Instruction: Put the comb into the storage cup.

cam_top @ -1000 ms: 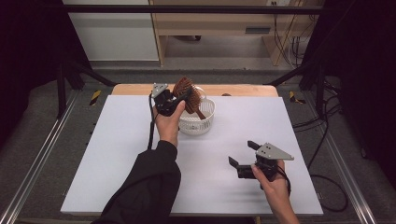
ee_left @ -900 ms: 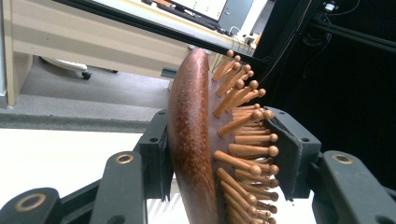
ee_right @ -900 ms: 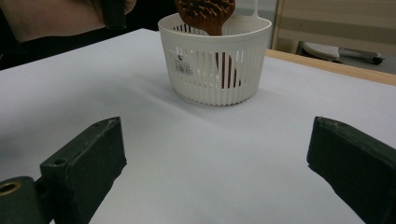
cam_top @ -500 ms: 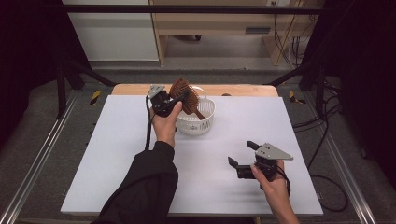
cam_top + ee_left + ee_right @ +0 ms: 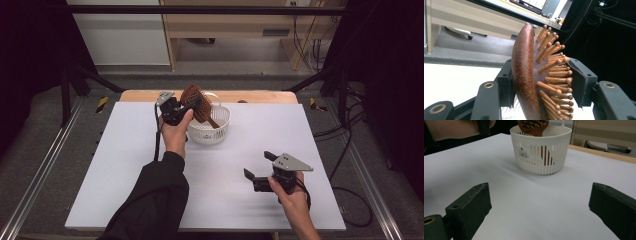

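Since the earlier frame, left gripper (image 5: 181, 109), jaws clamping the hairbrush (image 5: 195, 101), shifts slightly left above the basket (image 5: 220, 130); release remains; right gripper (image 5: 261, 170) jaws wide.

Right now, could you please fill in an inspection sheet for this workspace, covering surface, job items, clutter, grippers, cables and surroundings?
Surface: white table top, bare around the basket; a wooden edge shows at the far side.
Job's things: wooden hairbrush with peg bristles, its handle down inside the white slotted basket, its head above the rim.
Clutter: nothing seen.
Grippers: left gripper shut on the hairbrush head, one pad on the back, the other against the bristles; right gripper open, holding nothing, near the table's near edge.
Cables: a black cable trails from the left gripper; more lie on the floor at right.
Surroundings: grey floor, metal rails, wooden furniture behind.
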The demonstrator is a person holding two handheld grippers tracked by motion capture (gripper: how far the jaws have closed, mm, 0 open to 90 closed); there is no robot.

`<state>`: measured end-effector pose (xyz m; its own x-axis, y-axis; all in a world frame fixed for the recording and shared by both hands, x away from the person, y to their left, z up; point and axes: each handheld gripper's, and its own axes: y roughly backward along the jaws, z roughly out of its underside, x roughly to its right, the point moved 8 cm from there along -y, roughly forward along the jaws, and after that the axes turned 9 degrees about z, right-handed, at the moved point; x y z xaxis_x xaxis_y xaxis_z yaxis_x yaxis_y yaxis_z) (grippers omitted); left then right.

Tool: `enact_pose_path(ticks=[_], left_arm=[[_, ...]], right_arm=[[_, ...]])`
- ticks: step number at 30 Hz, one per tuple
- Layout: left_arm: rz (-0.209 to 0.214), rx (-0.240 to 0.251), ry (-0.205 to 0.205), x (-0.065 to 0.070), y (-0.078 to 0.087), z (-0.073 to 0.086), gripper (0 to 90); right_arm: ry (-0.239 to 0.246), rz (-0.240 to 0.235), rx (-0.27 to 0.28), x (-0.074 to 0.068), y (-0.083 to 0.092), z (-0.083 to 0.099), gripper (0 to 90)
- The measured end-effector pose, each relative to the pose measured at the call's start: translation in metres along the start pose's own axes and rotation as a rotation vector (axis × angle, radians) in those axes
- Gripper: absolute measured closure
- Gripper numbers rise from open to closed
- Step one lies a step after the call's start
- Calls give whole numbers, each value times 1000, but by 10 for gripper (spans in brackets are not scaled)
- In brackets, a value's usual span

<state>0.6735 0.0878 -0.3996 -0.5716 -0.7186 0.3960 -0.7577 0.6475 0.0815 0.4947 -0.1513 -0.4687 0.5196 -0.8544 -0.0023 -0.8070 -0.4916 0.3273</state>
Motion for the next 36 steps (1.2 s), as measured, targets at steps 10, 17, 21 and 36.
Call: enact_pose_path(ticks=[10, 17, 21, 36], left_arm=[[5, 1, 8, -3, 2, 1, 446], [7, -3, 13, -5, 3, 2, 445], [6, -5, 18, -7, 4, 2, 443], [6, -5, 33, -13, 7, 4, 438]], right_arm=[[2, -1, -2, -1, 0, 0, 44], [2, -2, -3, -1, -1, 1, 44], [2, -2, -4, -1, -1, 1, 45], [5, -6, -5, -2, -1, 1, 44]])
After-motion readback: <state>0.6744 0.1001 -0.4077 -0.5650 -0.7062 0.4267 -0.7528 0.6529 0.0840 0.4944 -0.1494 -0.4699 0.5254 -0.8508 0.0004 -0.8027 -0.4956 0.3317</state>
